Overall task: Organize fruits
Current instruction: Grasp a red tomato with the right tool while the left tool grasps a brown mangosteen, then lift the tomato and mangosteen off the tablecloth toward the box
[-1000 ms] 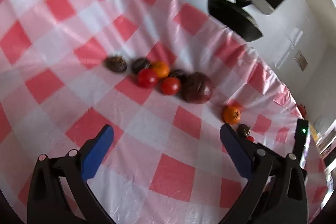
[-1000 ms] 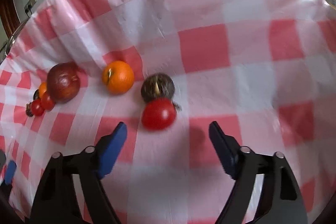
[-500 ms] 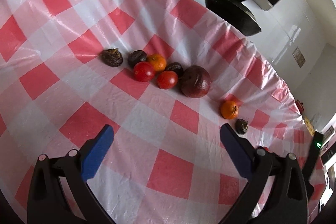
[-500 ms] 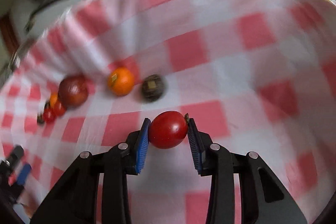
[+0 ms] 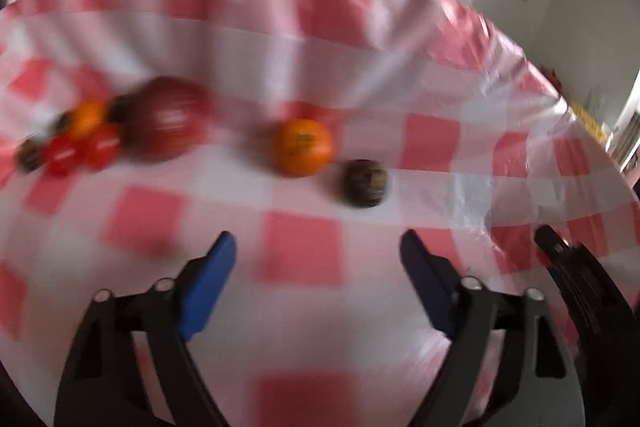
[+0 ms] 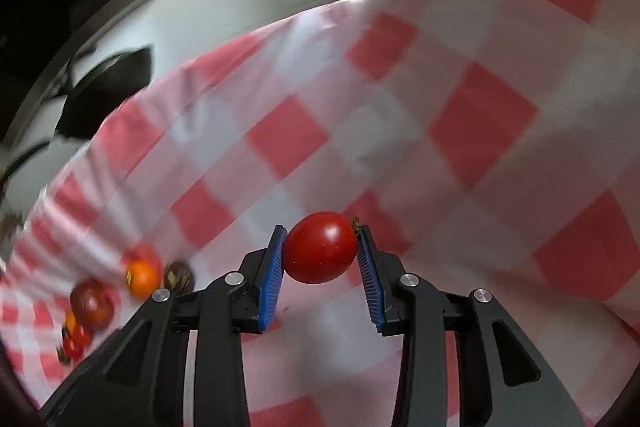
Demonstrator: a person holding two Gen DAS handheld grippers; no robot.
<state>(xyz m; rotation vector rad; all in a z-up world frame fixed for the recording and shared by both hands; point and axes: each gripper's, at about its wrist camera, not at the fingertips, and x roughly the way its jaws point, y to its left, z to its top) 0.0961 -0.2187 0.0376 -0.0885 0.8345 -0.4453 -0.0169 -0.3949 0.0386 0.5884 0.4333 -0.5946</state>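
The right gripper (image 6: pixel 320 259) is holding a red tomato (image 6: pixel 321 247) tight, with the fruit pile (image 6: pixel 86 311) far off to its left, while the left gripper (image 5: pixel 318 271), closing a bit but empty, has the orange (image 5: pixel 303 152) just ahead.

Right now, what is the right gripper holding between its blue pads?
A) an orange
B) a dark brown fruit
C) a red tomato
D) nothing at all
C: in the right wrist view the right gripper has both blue pads pressed against a red tomato, lifted above the checked tablecloth, while the orange sits far off on the cloth.
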